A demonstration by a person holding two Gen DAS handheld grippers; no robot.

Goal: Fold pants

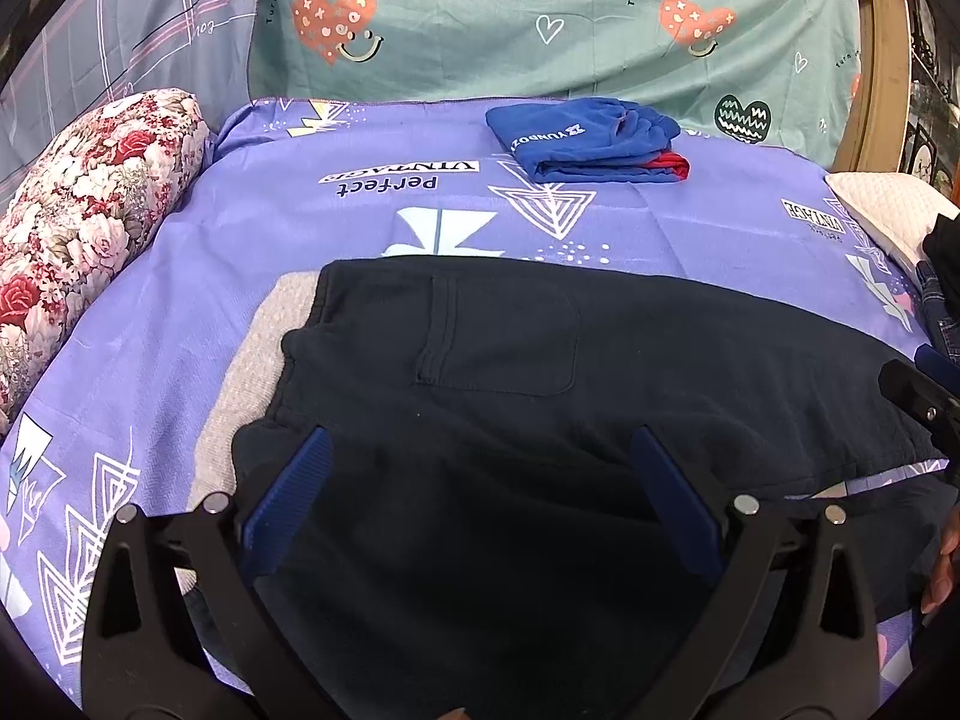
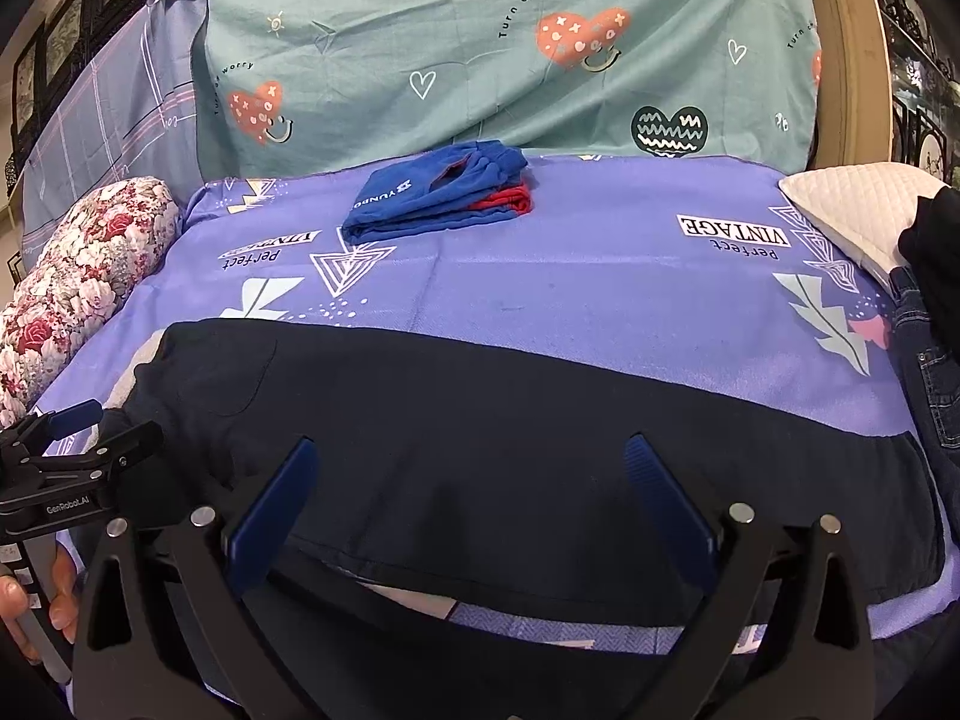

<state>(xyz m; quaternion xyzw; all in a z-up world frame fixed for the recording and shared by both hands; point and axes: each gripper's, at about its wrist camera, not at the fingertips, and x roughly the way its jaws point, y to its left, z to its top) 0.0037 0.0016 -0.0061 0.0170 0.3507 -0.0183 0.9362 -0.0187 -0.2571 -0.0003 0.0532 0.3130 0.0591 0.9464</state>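
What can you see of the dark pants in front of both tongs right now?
The dark pants lie flat across the purple printed sheet, waistband at the left, a patch pocket facing up. The fabric looks soft, thick and near-black. A light grey cloth sticks out at their waist end. Both the left tongs and the right tongs are open above them, gripping nothing.

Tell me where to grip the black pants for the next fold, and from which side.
Probably grip the black pants at both ends of the near long edge, left gripper by the waistband and pocket, right gripper by the leg cuffs. Come from the near side: they lie flat, lengthwise across the bed, both jaws open above that edge.
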